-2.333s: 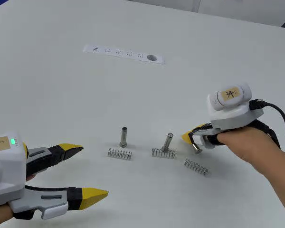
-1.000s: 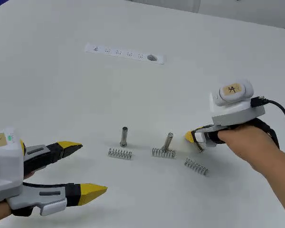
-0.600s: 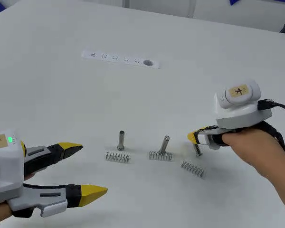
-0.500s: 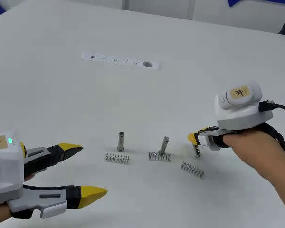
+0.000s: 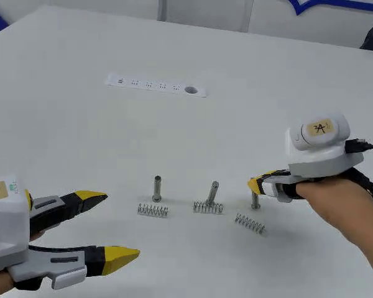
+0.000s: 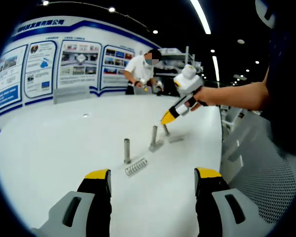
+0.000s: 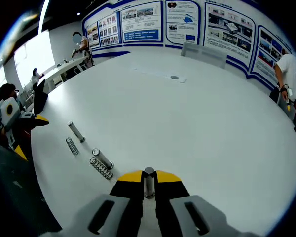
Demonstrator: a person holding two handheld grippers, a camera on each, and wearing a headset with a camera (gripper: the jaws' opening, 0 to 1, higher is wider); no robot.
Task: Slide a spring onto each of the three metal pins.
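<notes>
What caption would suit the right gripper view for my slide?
Right gripper shut on one metal pin, with two other pins and two springs nearby on the white table.

The white table [image 5: 81, 124] is wide and mostly bare. A white power strip [image 5: 155, 85] lies flat on its far part. Nearer, three metal pins are in a row: the left pin [image 5: 157, 187] upright, the middle pin [image 5: 212, 192] leaning, the right pin [image 5: 255, 201] upright. The left spring [image 5: 152, 210] and the middle spring [image 5: 208, 208] lie just before their pins. The right spring [image 5: 250, 223] lies slanted near the right pin.
</notes>
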